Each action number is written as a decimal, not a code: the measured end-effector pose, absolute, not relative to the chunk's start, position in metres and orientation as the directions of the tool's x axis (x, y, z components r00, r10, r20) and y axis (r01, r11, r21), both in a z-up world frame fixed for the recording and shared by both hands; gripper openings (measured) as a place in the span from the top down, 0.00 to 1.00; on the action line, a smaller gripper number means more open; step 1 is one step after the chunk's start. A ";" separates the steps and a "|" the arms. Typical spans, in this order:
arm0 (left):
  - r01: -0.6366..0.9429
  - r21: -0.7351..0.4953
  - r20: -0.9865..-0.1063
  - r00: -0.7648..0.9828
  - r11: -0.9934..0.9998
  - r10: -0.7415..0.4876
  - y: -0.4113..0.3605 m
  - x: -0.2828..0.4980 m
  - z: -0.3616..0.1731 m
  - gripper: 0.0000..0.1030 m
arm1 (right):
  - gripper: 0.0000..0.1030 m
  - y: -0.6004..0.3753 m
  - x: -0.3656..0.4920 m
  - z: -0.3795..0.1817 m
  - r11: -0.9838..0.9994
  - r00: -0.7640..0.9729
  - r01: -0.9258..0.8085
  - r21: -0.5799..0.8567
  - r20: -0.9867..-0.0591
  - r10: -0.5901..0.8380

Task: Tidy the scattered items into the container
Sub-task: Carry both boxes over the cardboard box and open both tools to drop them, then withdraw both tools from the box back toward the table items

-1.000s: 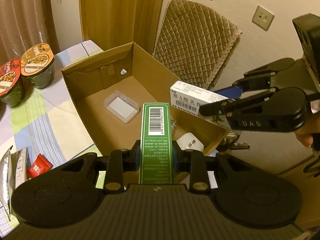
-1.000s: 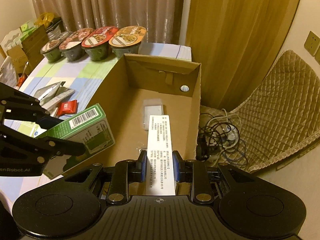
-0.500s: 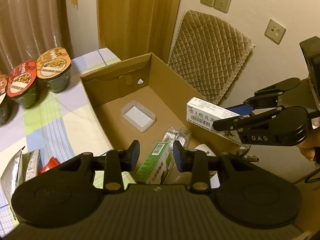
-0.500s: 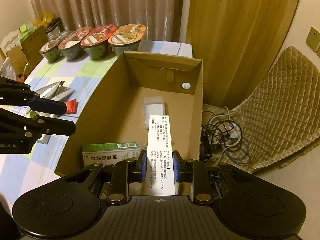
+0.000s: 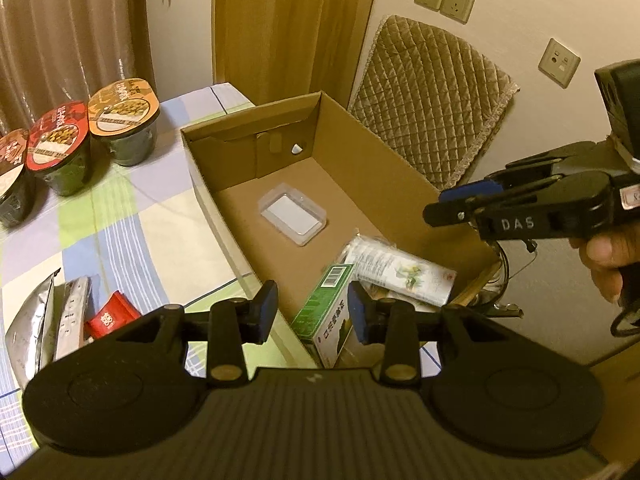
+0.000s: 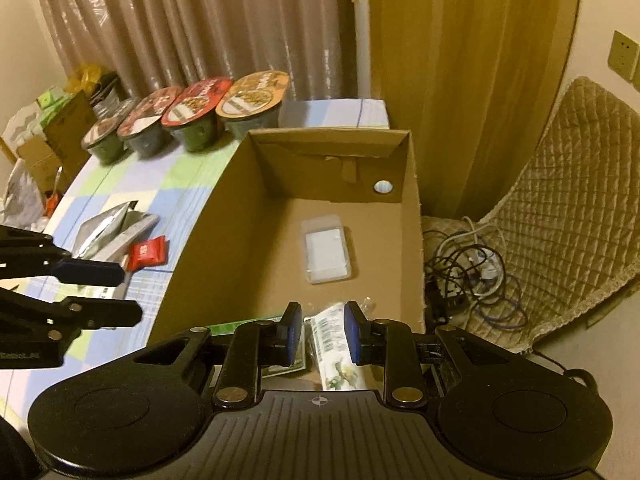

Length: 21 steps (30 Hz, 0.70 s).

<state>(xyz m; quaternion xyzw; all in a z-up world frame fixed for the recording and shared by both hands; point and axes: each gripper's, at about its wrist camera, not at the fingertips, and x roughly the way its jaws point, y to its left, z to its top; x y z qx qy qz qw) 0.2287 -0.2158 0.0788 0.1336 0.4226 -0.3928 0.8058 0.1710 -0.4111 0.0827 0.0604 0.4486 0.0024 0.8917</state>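
1. The left gripper (image 5: 313, 316) hangs over the near end of the cardboard box (image 5: 394, 162), its jaws spread wide and nothing between them.
2. Below that gap lies the green carton (image 5: 326, 316), down inside the box at the near end, barcode end pointing toward the far wall.
3. The right gripper (image 6: 322, 334) is above the same near end, jaws parted and empty too; in the left wrist view it shows from the side (image 5: 440, 210), over the box's right wall, with a hand (image 5: 606, 256) around its handle.
4. Directly under the right gripper's fingers rests the white carton (image 6: 336, 344), inside the box, its barcode facing up. From the left wrist view it lies (image 5: 400, 276) flat and angled, just beside the green carton and partly over some clear wrapping.
5. Further in, on the box floor, sits a small clear plastic case (image 6: 326, 254), well apart from the two cartons.
6. Out on the checked tablecloth (image 5: 120, 240), foil packets (image 5: 36, 320) and a red sachet (image 5: 110, 314) lie together to the left of the box, outside it.
7. At the far edge of the table stand noodle bowls (image 6: 192, 114) in a row, upright, lids sealed.
8. Right of the box, on the floor, there is a tangle of cables (image 6: 468, 272) beside a quilted cushion (image 6: 572, 200).
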 end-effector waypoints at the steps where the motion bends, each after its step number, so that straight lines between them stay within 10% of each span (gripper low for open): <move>1: 0.744 -0.117 -0.786 0.336 0.658 -0.520 -0.214 0.229 0.079 0.69 | 0.71 -0.411 0.170 0.083 0.993 0.597 0.052 0.108 -0.800 0.056; 10: 0.731 -0.124 -0.783 0.343 0.671 -0.519 -0.198 0.223 0.080 0.65 | 0.71 -0.404 0.159 0.089 0.992 0.601 0.065 0.104 -0.798 0.044; 21: 0.651 -0.150 -0.768 0.397 0.744 -0.502 -0.113 0.193 0.081 0.30 | 0.71 -0.353 0.135 0.103 0.993 0.633 0.006 0.122 -0.769 0.091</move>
